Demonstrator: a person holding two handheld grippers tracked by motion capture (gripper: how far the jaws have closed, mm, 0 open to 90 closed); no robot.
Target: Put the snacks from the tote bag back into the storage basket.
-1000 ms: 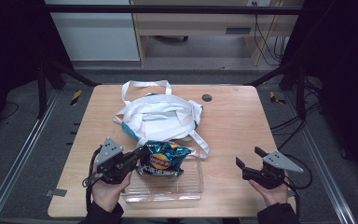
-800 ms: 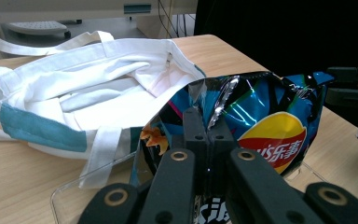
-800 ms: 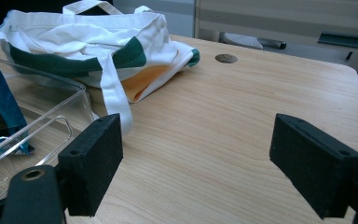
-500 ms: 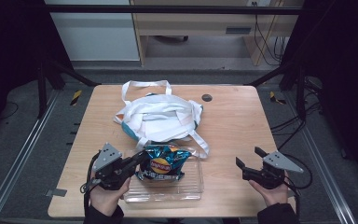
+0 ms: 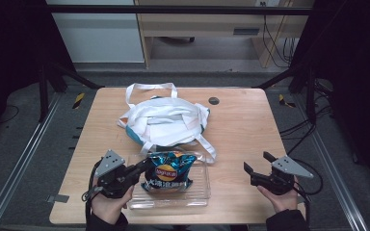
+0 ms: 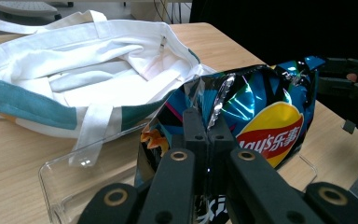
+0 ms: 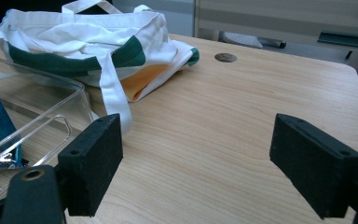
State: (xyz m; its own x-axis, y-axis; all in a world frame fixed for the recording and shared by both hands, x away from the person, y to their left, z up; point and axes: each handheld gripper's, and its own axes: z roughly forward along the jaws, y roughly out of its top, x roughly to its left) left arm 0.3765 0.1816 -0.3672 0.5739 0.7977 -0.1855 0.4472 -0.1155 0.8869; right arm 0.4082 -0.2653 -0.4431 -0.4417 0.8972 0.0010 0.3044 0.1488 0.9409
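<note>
Wooden and pale, the surface (image 5: 241, 125) stands in a dark room, with a cabinet and cables behind it. Near its front edge lies a clear plastic tray (image 5: 200, 185), and a blue chip bag (image 5: 169, 172) rests in it, leaning toward the left. The left tongs (image 5: 143, 167) come in from the tray's left side and are clamped on the bag's crinkled left edge; in the left gripper view the two black jaws are pressed together on the foil (image 6: 208, 133). Just behind the tray sits a white cloth tote bag (image 5: 166, 120) with teal trim, its straps loose, one strap trailing down beside the tray's far right corner. The right tongs (image 5: 257, 167) are held in a hand well to the right of the tray, jaws spread wide with nothing between them, above bare wood
</note>
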